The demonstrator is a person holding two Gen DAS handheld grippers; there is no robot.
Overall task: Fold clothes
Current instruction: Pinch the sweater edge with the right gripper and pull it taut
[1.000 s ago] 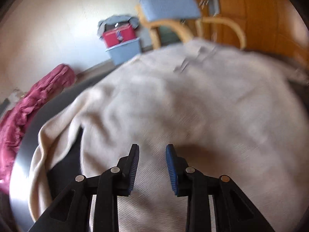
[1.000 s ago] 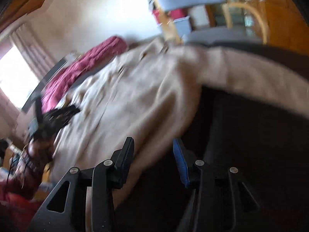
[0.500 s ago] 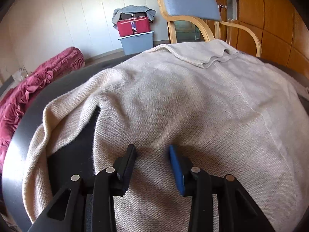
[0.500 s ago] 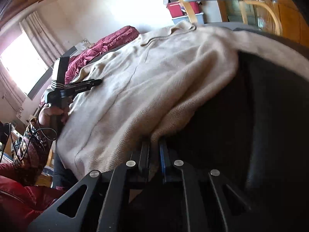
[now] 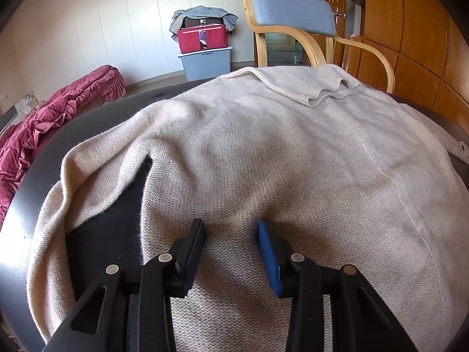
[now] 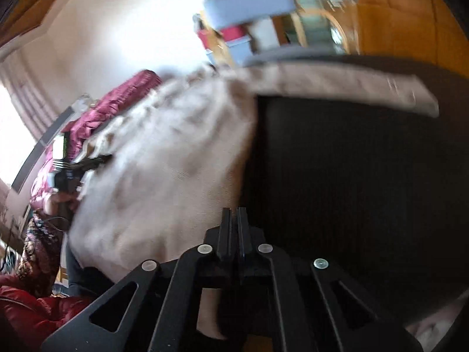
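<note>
A cream knitted sweater (image 5: 263,158) lies spread over the dark round worktop (image 5: 88,123), its collar end folded back toward the far edge near the blue-backed wooden chair (image 5: 293,17), one sleeve curving down along the left rim. The left gripper (image 5: 230,240) rests on the knit near the hem with its jaws set wide apart, the blue pad and the black pad both pressing lightly on the fabric — much as it stood half a second ago, only a little nearer the cloth. The right gripper (image 6: 233,228) has its jaws closed tight on the sweater's edge (image 6: 228,193), as they already were half a second back; a second ago they stood open. Since then the right wrist view has swung and gone blurred, and the pinched edge now rises off the dark surface, more of the bare worktop showing to its right, with the other sleeve stretched across the far side. In that blurred view the person's left hand (image 6: 58,202) grips the other tool's handle beside the sweater. A crimson quilt (image 5: 52,117) lies beyond the worktop, and a red box sits on a grey bin (image 5: 205,61) by the wall.
</note>
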